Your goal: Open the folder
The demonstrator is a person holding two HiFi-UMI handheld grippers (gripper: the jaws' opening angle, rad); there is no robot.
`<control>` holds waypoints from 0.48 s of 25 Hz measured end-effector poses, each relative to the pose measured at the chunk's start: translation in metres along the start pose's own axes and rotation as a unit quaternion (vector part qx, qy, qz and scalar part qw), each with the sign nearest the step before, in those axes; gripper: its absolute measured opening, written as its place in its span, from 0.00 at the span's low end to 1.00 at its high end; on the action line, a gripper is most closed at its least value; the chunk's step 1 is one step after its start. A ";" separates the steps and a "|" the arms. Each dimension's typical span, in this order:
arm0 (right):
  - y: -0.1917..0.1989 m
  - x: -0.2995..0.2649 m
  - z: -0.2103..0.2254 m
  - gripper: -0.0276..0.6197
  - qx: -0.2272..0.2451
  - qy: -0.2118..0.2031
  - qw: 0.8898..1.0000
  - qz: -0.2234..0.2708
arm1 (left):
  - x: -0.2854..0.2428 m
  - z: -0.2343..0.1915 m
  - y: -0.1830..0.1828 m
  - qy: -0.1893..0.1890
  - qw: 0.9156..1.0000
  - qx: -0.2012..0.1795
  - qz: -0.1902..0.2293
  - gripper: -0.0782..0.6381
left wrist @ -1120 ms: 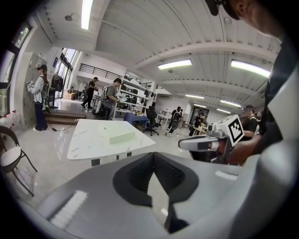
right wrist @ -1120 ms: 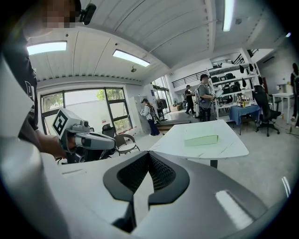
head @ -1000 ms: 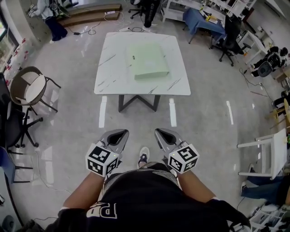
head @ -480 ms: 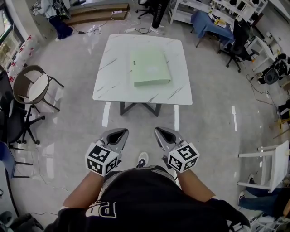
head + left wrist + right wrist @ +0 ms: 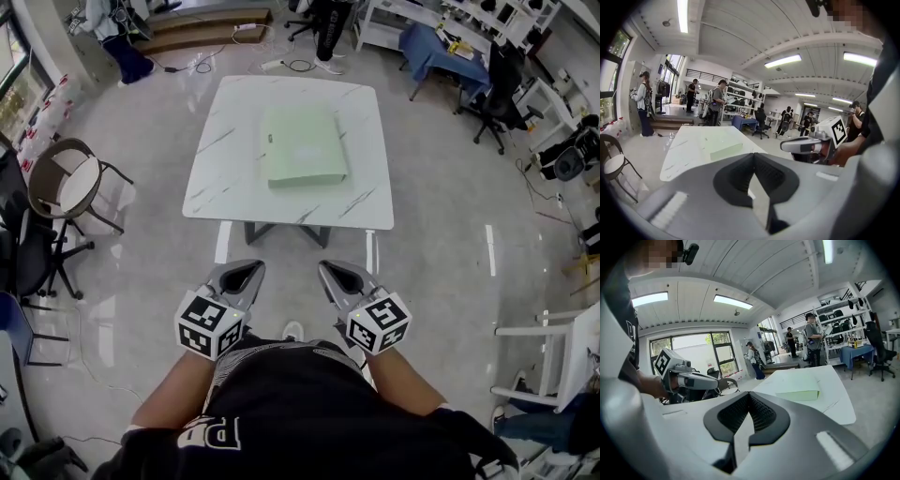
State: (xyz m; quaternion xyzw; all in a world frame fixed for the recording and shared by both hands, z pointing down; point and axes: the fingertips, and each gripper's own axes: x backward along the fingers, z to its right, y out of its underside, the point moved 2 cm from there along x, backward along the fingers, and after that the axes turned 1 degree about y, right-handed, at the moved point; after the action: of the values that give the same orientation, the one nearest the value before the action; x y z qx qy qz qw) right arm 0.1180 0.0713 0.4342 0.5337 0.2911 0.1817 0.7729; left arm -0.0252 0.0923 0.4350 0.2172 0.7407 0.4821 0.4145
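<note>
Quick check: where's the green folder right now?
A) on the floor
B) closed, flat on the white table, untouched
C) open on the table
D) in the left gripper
B: the green folder lies shut on the white table, with the left gripper and right gripper both well short of it, jaws together.

**An open-plan lab hall**

This is a wide hall with a polished pale floor (image 5: 441, 253) and a ribbed white ceiling carrying long strip lights (image 5: 732, 301). White shelving racks (image 5: 743, 91) holding dark gear line the far right, near a blue-draped desk (image 5: 439, 52) and black office chairs (image 5: 492, 94). Cables (image 5: 298, 64) trail over the far floor. A marble-look tabletop (image 5: 225, 178) stands alone in the middle. Tall windows (image 5: 693, 352) run along the left, and several people (image 5: 717, 99) stand far off.
</note>
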 end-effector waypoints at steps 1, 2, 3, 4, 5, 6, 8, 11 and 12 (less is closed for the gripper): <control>0.001 0.000 0.003 0.04 -0.002 0.000 1.000 0.000 | -0.002 0.000 -0.001 -0.002 1.000 0.001 0.000 0.18; 0.002 0.000 0.006 0.04 -0.004 0.000 1.000 -0.001 | -0.003 0.000 -0.001 -0.004 1.000 0.002 -0.001 0.18; 0.003 0.000 0.007 0.04 -0.006 -0.001 1.000 -0.002 | -0.004 0.001 0.000 -0.005 1.000 0.003 -0.003 0.18; 0.005 0.000 0.008 0.04 -0.009 -0.003 1.000 -0.004 | -0.004 0.001 0.002 -0.007 1.000 0.004 -0.006 0.18; 0.006 -0.001 0.008 0.04 -0.012 -0.004 1.000 -0.006 | -0.004 0.000 0.003 -0.008 1.000 0.006 -0.009 0.18; 0.008 -0.002 0.009 0.04 -0.013 -0.006 1.000 -0.008 | -0.005 0.000 0.004 -0.010 1.000 0.008 -0.010 0.18; 0.010 -0.004 0.010 0.04 -0.015 -0.010 1.000 -0.012 | -0.004 -0.002 0.006 -0.014 1.000 0.012 -0.012 0.18; 0.010 -0.008 0.011 0.04 -0.014 -0.011 1.000 -0.013 | -0.006 -0.004 0.009 -0.014 1.000 0.015 -0.014 0.18; 0.011 -0.009 0.012 0.04 -0.014 -0.011 1.000 -0.013 | -0.008 -0.006 0.010 -0.013 1.000 0.016 -0.015 0.18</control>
State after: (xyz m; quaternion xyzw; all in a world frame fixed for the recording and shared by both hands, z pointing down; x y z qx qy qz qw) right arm 0.1190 0.0609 0.4497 0.5210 0.2871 0.1697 0.7857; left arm -0.0267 0.0881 0.4481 0.2194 0.7461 0.4609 0.4276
